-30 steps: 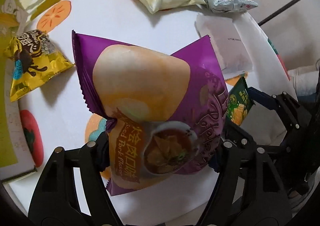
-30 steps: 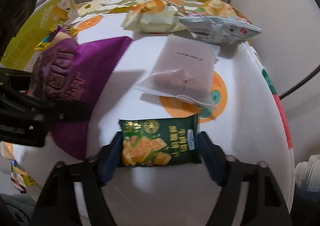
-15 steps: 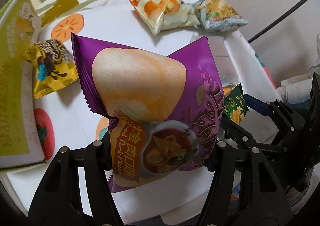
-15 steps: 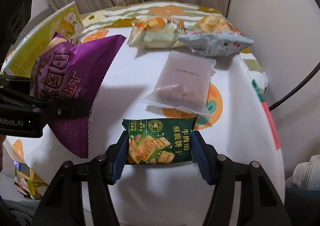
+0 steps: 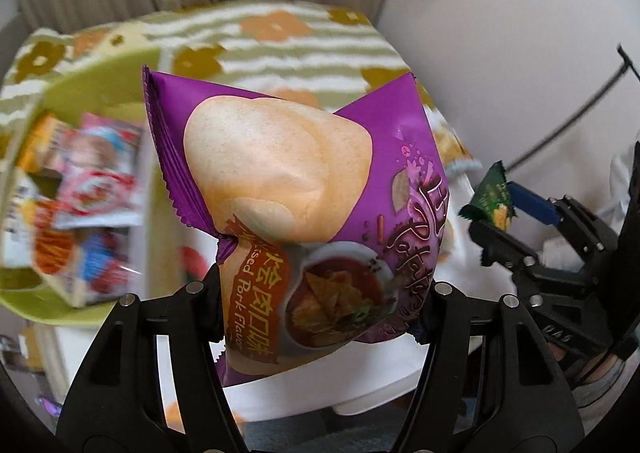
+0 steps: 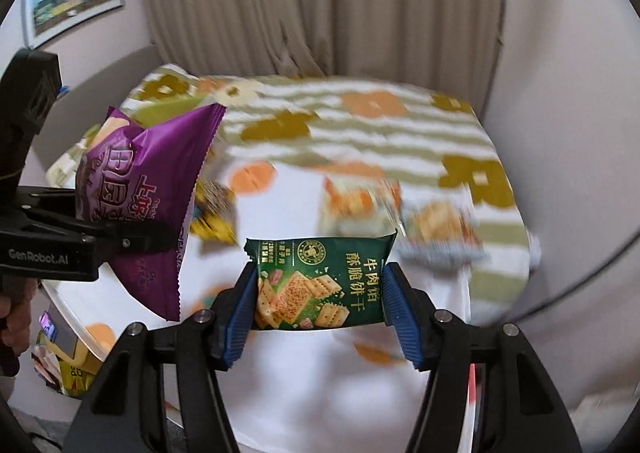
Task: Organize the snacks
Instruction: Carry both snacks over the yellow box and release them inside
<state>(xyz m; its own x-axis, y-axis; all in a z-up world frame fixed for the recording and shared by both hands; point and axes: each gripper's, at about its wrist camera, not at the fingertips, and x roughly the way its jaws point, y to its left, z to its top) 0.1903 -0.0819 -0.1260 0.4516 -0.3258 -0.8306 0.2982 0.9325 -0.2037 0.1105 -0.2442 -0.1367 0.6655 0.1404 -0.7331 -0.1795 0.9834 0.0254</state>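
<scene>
My left gripper (image 5: 320, 293) is shut on a purple potato-chip bag (image 5: 296, 205) and holds it up above the table; the bag also shows in the right wrist view (image 6: 144, 197). My right gripper (image 6: 320, 293) is shut on a green cracker packet (image 6: 320, 285), lifted off the table; the packet also shows in the left wrist view (image 5: 494, 199) at the right. A yellow-green box (image 5: 80, 181) with several snack packs inside lies at the left. Two pale snack bags (image 6: 360, 205) and a gold packet (image 6: 212, 213) lie blurred on the table.
The round table (image 6: 320, 393) has a white cloth with orange fruit prints and a green striped band at the back. Beige curtains (image 6: 320, 5) and a white wall stand behind it. A black cable (image 5: 580, 105) runs along the right wall.
Both grippers have risen and tilted up with their packets. The left view has swung left, so the yellow-green box of snacks now shows. The table snacks have dropped lower and blurred.
</scene>
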